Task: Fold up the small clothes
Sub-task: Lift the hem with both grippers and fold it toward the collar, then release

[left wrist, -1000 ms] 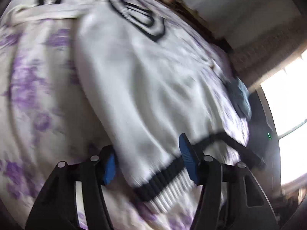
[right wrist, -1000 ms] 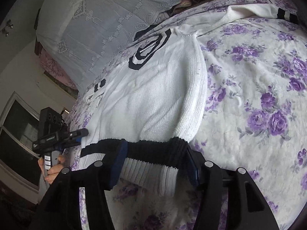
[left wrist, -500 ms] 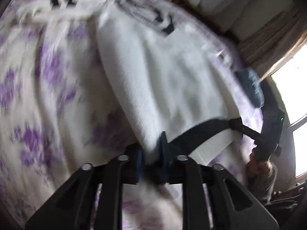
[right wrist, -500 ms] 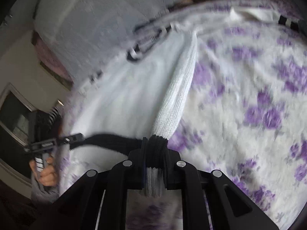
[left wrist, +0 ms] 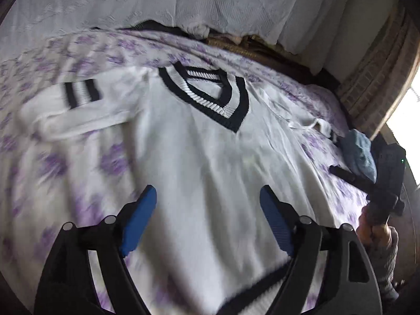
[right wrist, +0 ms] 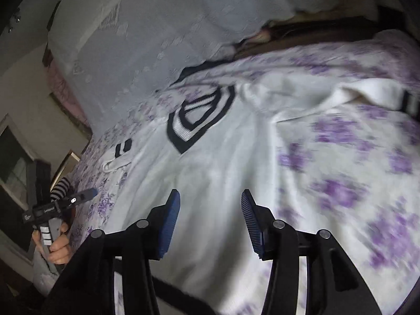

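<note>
A white knit sweater (left wrist: 210,162) with a black V-neck collar (left wrist: 207,97) lies spread flat on the purple-flowered bedspread (left wrist: 52,168). Its black-striped hem (left wrist: 252,294) lies under my grippers. One sleeve with black cuff stripes (left wrist: 81,92) lies out to the left. My left gripper (left wrist: 208,204) is open and empty above the lower body of the sweater. In the right wrist view the same sweater (right wrist: 215,173) shows, and my right gripper (right wrist: 210,204) is open and empty above it near the hem.
A pale embroidered cover (left wrist: 183,2) hangs behind the bed. A blue cloth (left wrist: 359,155) lies at the bed's right edge. The other hand-held gripper shows at the side of each view (left wrist: 380,181) (right wrist: 52,204). A bright window (left wrist: 409,120) is at the right.
Both grippers were shut on the sweater's hem half a second ago. They have since let it go, opened, and lifted back; the sweater now lies flat.
</note>
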